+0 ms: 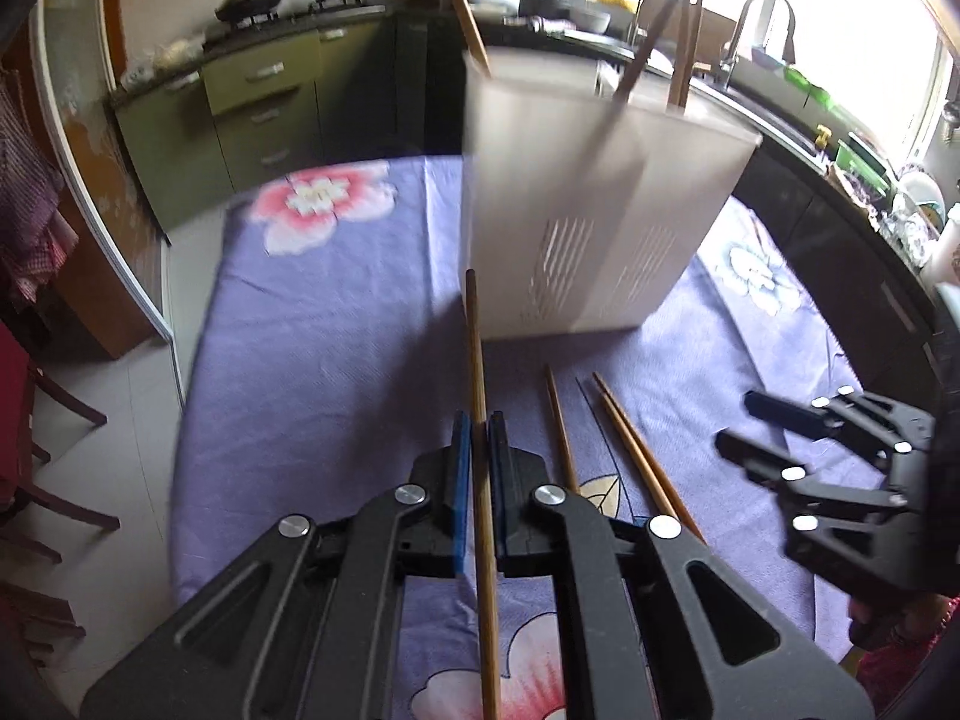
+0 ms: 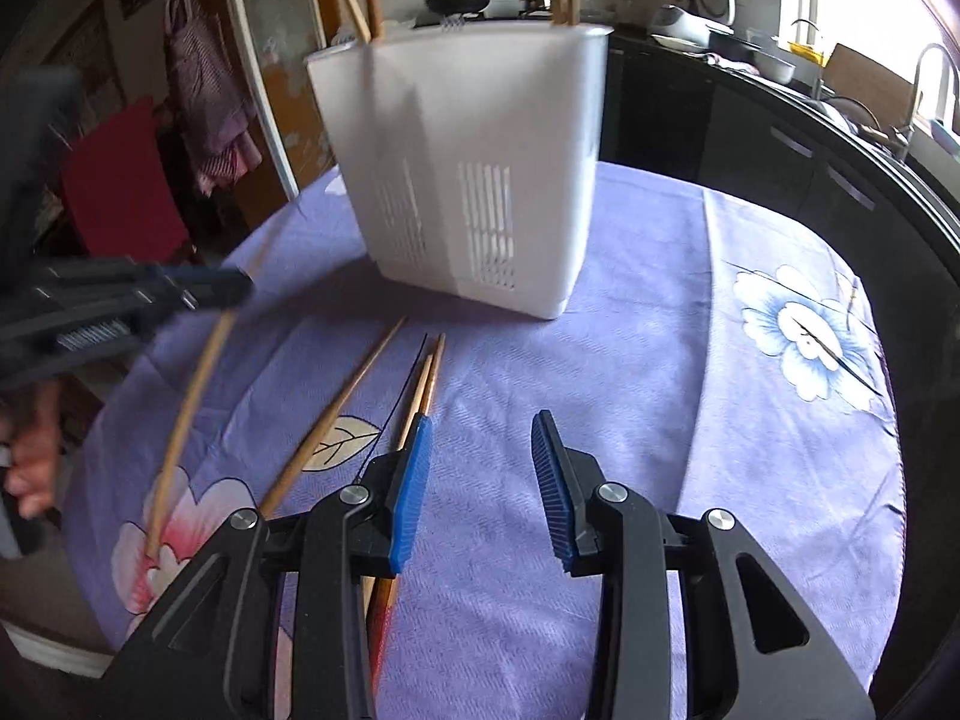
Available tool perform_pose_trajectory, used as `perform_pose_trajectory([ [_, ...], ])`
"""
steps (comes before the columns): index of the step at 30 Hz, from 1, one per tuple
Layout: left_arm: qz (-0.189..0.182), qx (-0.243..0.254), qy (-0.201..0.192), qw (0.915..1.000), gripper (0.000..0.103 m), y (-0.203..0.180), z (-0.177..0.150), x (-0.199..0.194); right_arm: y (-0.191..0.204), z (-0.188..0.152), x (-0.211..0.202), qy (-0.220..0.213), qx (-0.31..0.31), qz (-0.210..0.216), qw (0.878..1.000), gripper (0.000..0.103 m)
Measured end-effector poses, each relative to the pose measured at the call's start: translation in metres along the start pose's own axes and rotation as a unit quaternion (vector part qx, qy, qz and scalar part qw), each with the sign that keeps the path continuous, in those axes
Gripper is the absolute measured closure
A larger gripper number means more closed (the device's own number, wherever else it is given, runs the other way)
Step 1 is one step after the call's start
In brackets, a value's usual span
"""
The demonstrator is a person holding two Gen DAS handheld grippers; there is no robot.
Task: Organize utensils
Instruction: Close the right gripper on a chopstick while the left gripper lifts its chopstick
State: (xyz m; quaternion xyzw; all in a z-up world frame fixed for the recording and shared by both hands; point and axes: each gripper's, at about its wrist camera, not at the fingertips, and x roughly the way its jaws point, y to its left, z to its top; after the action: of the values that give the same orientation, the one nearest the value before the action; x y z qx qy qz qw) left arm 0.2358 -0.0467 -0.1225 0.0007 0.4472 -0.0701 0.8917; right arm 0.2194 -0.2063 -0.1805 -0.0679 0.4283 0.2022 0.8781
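A white slotted utensil holder [image 1: 594,198] [image 2: 474,168] stands upright on the table with several chopsticks sticking out of its top. My left gripper [image 1: 479,426] [image 2: 240,285] is shut on one wooden chopstick [image 1: 477,360] [image 2: 192,402], held just in front of the holder. Three more chopsticks [image 1: 630,450] [image 2: 360,396] lie loose on the cloth between the grippers. My right gripper [image 2: 483,426] [image 1: 735,420] is open and empty, low over the cloth to the right of the loose chopsticks.
The round table wears a purple flowered cloth [image 2: 690,360] [image 1: 330,360]. Dark kitchen counters with a sink and tap [image 1: 762,30] run behind and to the right. Wooden chairs [image 1: 36,420] stand at the table's left.
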Motion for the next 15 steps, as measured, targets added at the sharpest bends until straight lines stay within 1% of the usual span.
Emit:
perform_pose_trajectory([
  [1, 0.001, 0.002, -0.014, 0.9999, 0.097, 0.001, 0.000, -0.009, 0.002, 0.000, 0.004, 0.001, -0.002, -0.002, 1.000, 0.068],
  [5, 0.004, 0.012, -0.041, 0.9991, 0.097, 0.002, -0.001, -0.029, 0.006, 0.002, 0.018, 0.011, -0.012, -0.013, 1.000, 0.068],
  [11, -0.009, 0.014, -0.053, 0.9985, 0.097, 0.001, -0.004, -0.044, 0.014, 0.005, 0.034, 0.026, -0.028, -0.021, 0.999, 0.068],
  [15, -0.010, 0.015, -0.058, 0.9982, 0.097, 0.001, -0.005, -0.047, 0.019, 0.007, 0.043, 0.035, -0.035, -0.026, 0.998, 0.068],
])
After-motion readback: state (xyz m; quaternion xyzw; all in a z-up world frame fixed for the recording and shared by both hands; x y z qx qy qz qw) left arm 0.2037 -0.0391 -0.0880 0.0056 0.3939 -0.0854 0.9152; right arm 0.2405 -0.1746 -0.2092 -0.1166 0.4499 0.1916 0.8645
